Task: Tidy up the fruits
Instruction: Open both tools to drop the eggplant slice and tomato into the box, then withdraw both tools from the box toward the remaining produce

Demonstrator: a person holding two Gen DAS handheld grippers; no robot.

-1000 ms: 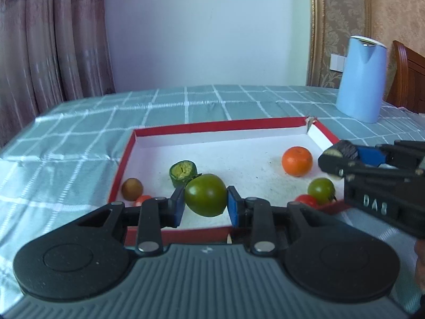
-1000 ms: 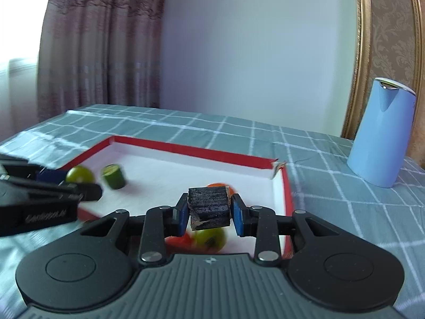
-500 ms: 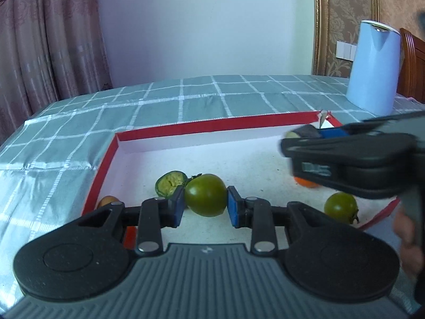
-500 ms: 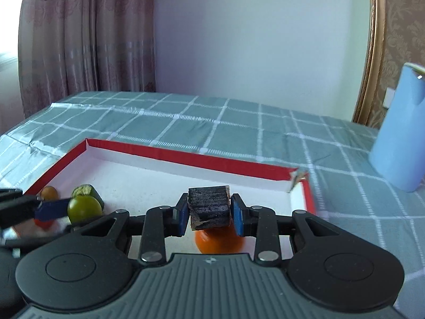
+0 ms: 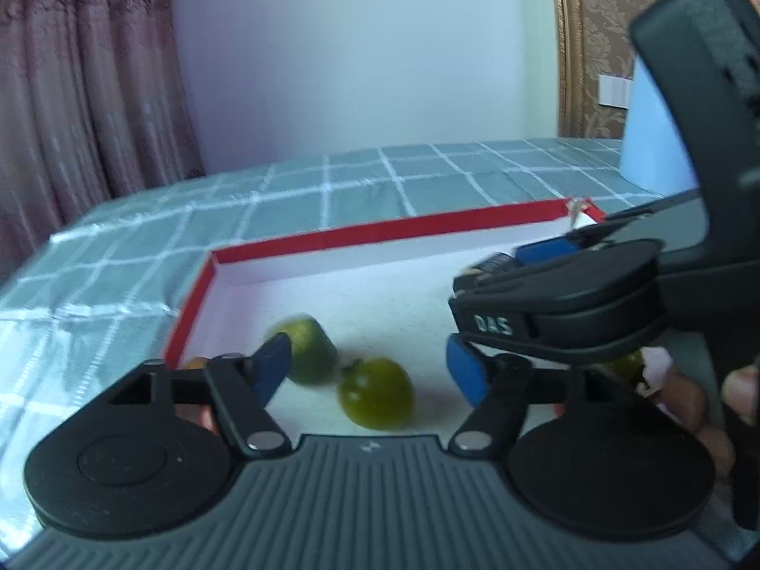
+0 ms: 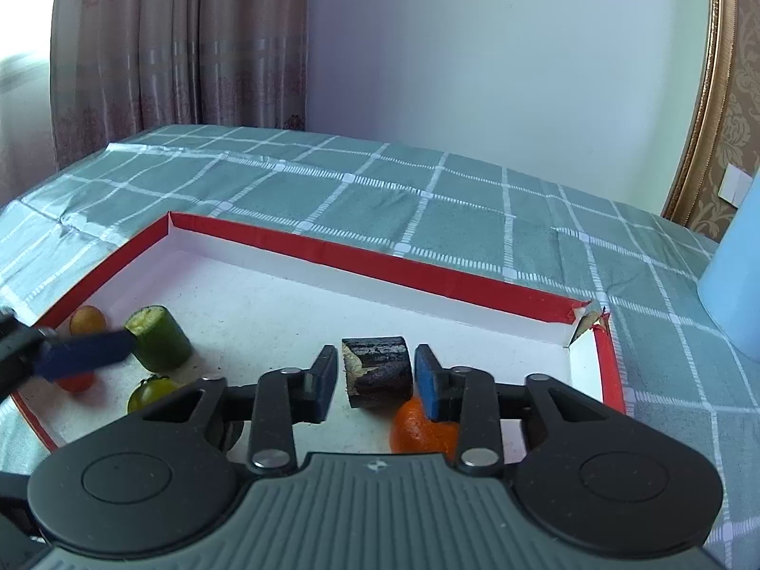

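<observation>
A red-rimmed white tray (image 5: 380, 232) (image 6: 380, 261) lies on the checked tablecloth. My left gripper (image 5: 370, 370) is open; a green tomato (image 5: 375, 392) lies loose in the tray between its pads, beside a green cut piece (image 5: 308, 349). My right gripper (image 6: 375, 377) is open, with gaps on both sides of a dark cut piece (image 6: 377, 370) that sits between its pads. An orange (image 6: 420, 430) lies just under the right pad. In the right wrist view the green cut piece (image 6: 159, 339), a green tomato (image 6: 152, 392) and a yellowish fruit (image 6: 88, 318) lie at the tray's left.
A light blue kettle (image 6: 734, 294) (image 5: 655, 133) stands on the cloth right of the tray. The right gripper's body (image 5: 593, 294) crosses the right side of the left wrist view. Curtains and a wall lie behind the table.
Both grippers have opened. The left one let go of the green tomato, which now rests in the tray. The right one released the dark piece over the tray.
</observation>
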